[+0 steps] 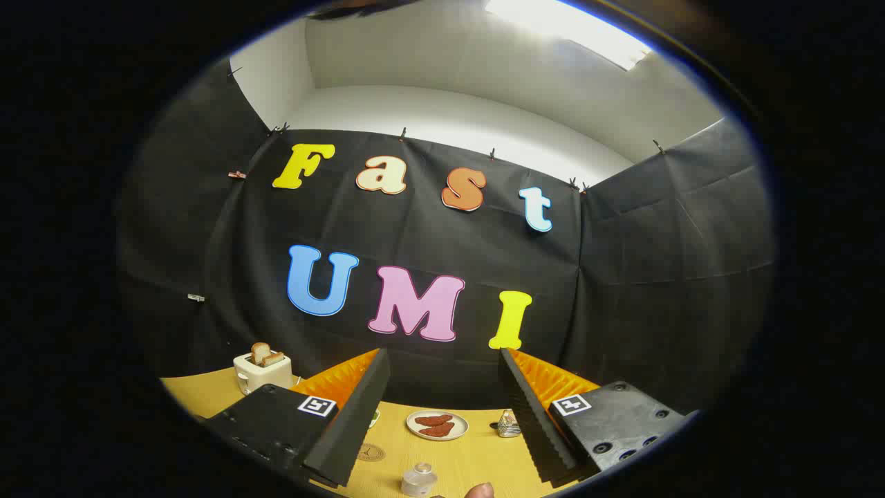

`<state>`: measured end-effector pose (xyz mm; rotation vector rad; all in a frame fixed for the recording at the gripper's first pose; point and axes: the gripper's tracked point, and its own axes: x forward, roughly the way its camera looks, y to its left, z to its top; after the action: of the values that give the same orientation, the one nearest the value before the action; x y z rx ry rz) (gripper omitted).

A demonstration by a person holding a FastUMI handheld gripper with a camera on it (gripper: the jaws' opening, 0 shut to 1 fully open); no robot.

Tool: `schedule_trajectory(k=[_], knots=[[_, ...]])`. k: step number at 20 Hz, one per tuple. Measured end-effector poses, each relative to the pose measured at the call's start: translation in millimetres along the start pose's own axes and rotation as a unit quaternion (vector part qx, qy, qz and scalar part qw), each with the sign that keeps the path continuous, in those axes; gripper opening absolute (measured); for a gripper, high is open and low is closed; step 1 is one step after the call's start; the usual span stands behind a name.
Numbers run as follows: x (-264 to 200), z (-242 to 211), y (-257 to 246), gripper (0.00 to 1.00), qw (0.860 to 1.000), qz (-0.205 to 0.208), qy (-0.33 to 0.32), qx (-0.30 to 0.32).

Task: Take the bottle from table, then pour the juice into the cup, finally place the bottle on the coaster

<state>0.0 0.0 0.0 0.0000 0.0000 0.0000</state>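
Gripper view: your gripper [442, 422] is held up off the bench, fingers [359, 408] spread wide with nothing between them, pointed at the black cloth wall [657, 277].

Light wooden bench [477, 456] shows low down, between and below the fingers. On it, between the fingers and closest to you, stands a small clear glass cup [419, 479], upright, low in the gap. Just beside it on the right a rounded brownish-pink top [479, 490] pokes into view; too little of it shows, so you cannot tell if that is the bottle's cap.

Beyond the cup sits a round white plate [437, 425] with two reddish-brown flat pieces on it. Right of the plate, close against the right finger, is a small silver-and-pale faceted object [509, 424]; cannot tell what it is. Left of the cup, next to the left finger, lies a round tan coaster with a dark ring mark [370, 452], partly hidden by that finger. A bit of green-and-white item [374, 417] peeks out beyond the coaster at the finger edge.

Far left on the bench, past the left finger, a cream-white toaster [261, 372] stands with two slices of toast up in its slots.
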Motion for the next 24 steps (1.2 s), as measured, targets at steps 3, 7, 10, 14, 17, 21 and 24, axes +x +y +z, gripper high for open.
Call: schedule_trajectory(k=[3,7,10,14,17,21,24], knots=[[-2,-1,0,0.97,1.0,0.002,0.003,0.003],[-2,-2,2,0.97,1.0,0.005,0.005,0.004],[-4,-2,2,0.97,1.0,0.007,0.006,0.004],[-6,-4,1,0.97,1.0,0.006,0.008,0.003],[-6,-5,1,0.97,1.0,0.007,0.009,0.004],[-6,-17,3,0.97,1.0,0.009,0.009,0.007],[-7,-38,5,0.97,1.0,0.009,0.013,0.003]])
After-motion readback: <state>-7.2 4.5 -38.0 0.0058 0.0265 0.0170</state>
